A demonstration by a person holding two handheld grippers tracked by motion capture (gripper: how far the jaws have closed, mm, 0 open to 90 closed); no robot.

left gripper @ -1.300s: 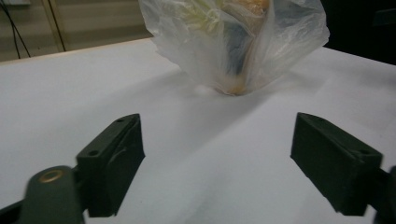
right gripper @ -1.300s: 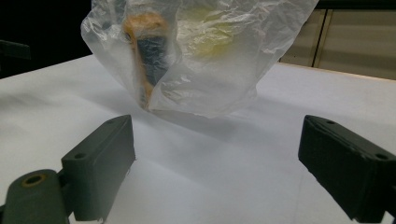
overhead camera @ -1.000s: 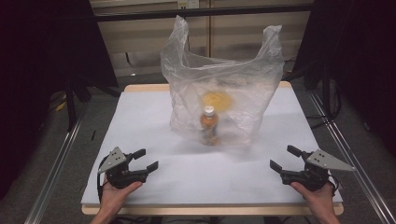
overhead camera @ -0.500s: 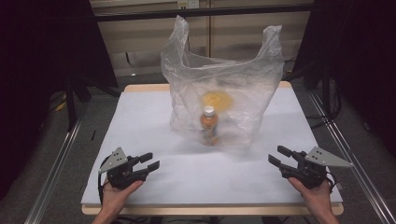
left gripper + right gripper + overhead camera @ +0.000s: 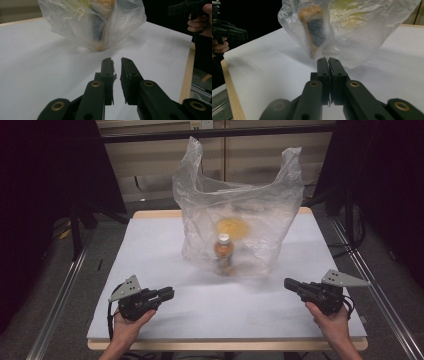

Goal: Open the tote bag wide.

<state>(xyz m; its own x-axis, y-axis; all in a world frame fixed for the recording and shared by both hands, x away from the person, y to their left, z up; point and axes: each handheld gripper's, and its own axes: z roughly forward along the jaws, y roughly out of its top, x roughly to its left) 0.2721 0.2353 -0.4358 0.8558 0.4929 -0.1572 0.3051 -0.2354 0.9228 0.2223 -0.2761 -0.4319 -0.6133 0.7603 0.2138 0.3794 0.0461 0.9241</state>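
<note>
Grippers, left (image 5: 167, 293) and right (image 5: 291, 283), closing empty near table (image 5: 150, 245) front corners, probably readying for plastic bag (image 5: 240, 215) holding bottle (image 5: 223, 254).

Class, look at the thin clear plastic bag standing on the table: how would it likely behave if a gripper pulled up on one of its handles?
The bag is thin and crinkled, so it would probably flop and stretch rather than lift stiffly. The bottle standing inside looks like the heaviest thing in it, so it may tip or slide. The glossy film might slip between pads.
</note>
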